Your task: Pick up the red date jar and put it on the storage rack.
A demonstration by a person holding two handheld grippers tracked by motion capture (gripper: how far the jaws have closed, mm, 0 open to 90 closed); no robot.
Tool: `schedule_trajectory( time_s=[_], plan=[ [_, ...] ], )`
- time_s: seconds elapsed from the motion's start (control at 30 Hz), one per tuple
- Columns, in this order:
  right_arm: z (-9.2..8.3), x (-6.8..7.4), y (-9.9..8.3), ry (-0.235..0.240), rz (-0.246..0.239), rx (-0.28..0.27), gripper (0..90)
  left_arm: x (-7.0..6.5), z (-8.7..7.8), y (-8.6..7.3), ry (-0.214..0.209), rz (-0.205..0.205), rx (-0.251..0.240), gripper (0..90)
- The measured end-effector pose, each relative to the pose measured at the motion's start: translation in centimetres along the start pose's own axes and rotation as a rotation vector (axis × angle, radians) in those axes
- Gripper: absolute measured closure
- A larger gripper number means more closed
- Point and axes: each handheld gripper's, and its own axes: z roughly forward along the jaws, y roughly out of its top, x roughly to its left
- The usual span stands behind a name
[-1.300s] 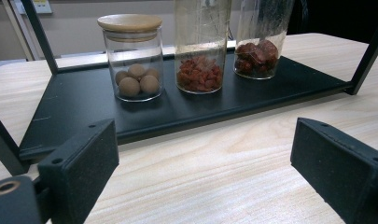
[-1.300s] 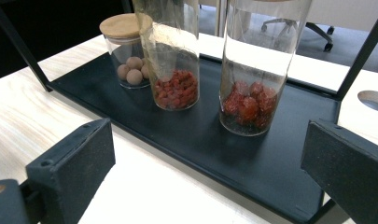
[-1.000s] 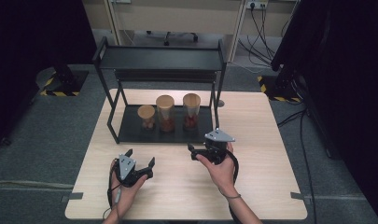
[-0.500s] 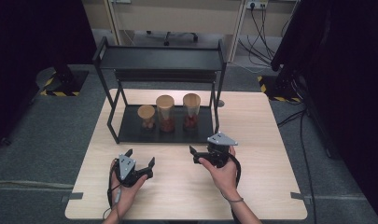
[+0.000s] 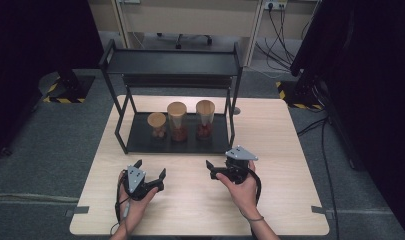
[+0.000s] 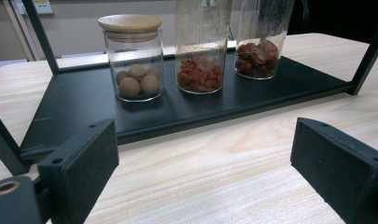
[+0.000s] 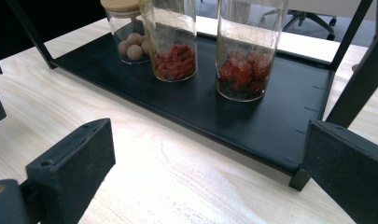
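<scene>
We look down on a pale wooden desk [image 5: 285,150] standing on grey carpet, with dark curtains at both sides and a wall with sockets behind. A black two-level metal rack [image 5: 172,62] sits at the far middle of the desk, and three glass jars stand in a row on its lower shelf [image 6: 74,100].

The short jar [image 6: 133,58] with a wooden lid holds round tan balls and stands at the left of the row. The middle tall jar [image 6: 200,46] holds small red pieces, and the tall jar at the right [image 7: 249,51] holds larger dark-red fruit (we cannot tell what kind). The jars stand near one another without touching.

Our left gripper [image 5: 149,170] rests low over the near left part of the desk, its jaws spread wide with nothing between them, pointing toward the rack. Our right gripper [image 5: 211,169] hovers near the middle of the desk, just in front of the rack's right front leg, its jaws likewise wide apart and empty. Both grippers are well apart from the jars, and they are near each other without touching.
</scene>
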Motion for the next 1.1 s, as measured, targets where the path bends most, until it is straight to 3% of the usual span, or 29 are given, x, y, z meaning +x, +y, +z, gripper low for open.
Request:
schedule_trajectory(
  time_s=[1.1],
  plan=[
    [-1.7,-1.2,-2.5,-0.015,0.014,0.021,3.1,0.0,0.0,0.0,0.004,-0.004,0.001,7.4]
  ],
)
